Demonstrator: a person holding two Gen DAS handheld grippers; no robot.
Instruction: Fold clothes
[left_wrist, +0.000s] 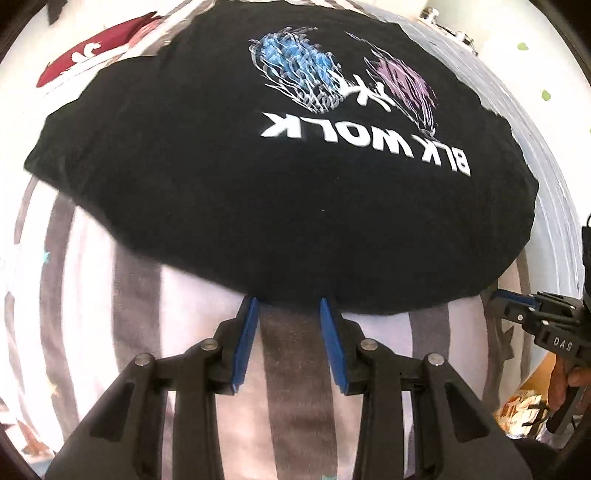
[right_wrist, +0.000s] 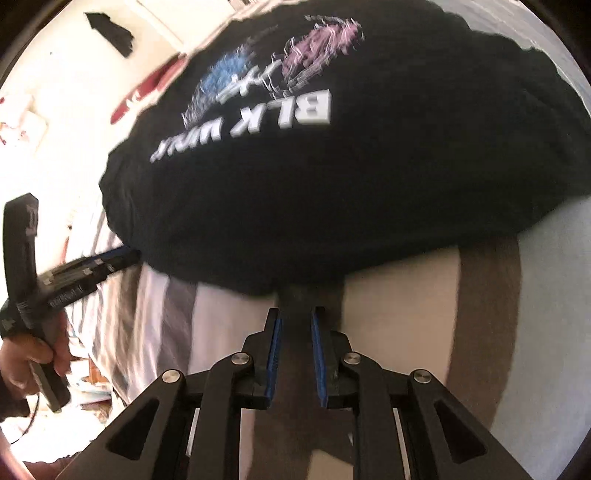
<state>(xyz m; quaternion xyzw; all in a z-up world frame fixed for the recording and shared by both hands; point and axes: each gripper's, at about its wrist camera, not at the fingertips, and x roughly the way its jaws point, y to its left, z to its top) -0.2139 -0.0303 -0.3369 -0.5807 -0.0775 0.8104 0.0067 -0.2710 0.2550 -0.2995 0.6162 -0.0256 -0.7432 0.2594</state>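
Item: black T-shirt (left_wrist: 258, 206), printed "BLK WOLK" with blue and purple scribble graphic. Lies flat, print up, on a grey-and-white striped bed cover (left_wrist: 284, 369); its near edge runs across both views, seemingly laid out so both tools can reach that edge at once.

Left tongs (left_wrist: 288, 306): blue pads apart, tips at the shirt's near edge with only striped cover visible between them; nothing clamped. Placement suggests readiness to pinch the edge.

Right tongs (right_wrist: 295, 314): pads narrowly apart, tips just at the dark hem; no cloth seen pressed between them. Seen from the left view they sit near the shirt's right corner, held by a hand (left_wrist: 565, 384).

Periphery: maroon garment (left_wrist: 99, 48) beyond the shirt, likely awaiting folding.
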